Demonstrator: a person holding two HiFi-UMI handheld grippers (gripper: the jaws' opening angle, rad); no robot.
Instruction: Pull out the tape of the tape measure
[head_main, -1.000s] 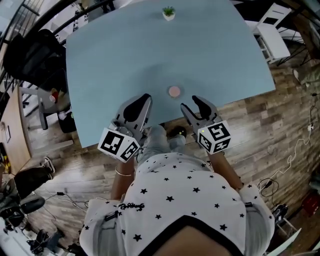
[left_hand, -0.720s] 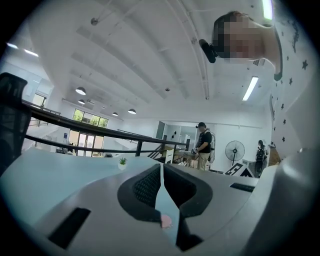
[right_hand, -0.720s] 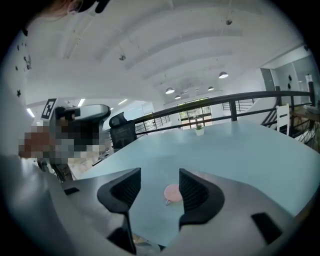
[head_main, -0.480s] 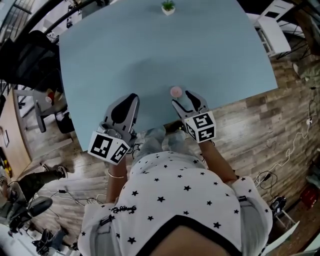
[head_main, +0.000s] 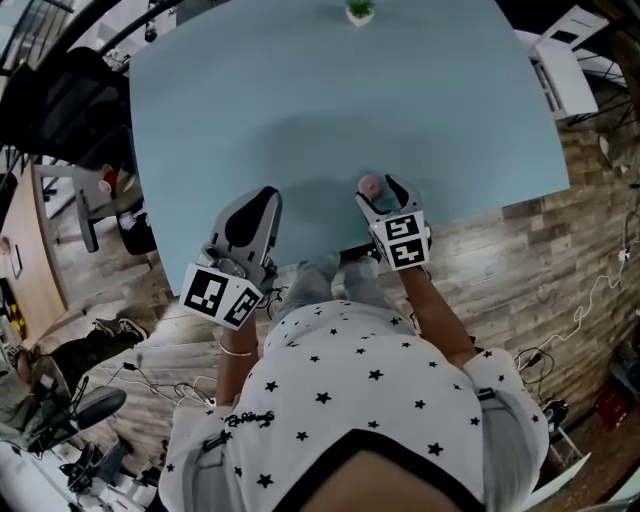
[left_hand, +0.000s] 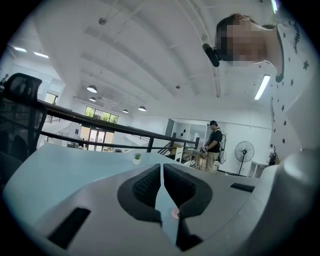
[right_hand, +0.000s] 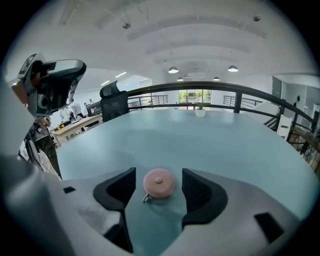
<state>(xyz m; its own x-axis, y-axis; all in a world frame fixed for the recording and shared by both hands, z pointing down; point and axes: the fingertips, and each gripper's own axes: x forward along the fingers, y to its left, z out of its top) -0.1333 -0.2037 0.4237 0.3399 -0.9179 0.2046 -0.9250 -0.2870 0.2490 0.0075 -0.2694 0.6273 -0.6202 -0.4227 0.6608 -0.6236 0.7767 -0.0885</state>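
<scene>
Though ring (right_hand: 145, 198) shows, tape measure (right_hand: 159, 183) hides its tape.

Table (head_main: 300, 100): pale blue, plain. Tape measure (right_hand: 159, 183): pink case. Left gripper (head_main: 262, 196) and right gripper (head_main: 380, 190): grey shells, black textured pads, black-and-white square markers. Shirt (head_main: 350, 400): white, scattered black stars. Floor (head_main: 520, 250): brown wood-plank pattern.

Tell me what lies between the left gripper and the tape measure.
Nothing but bare table separates the left gripper from the tape measure, as the head view shows.
</scene>
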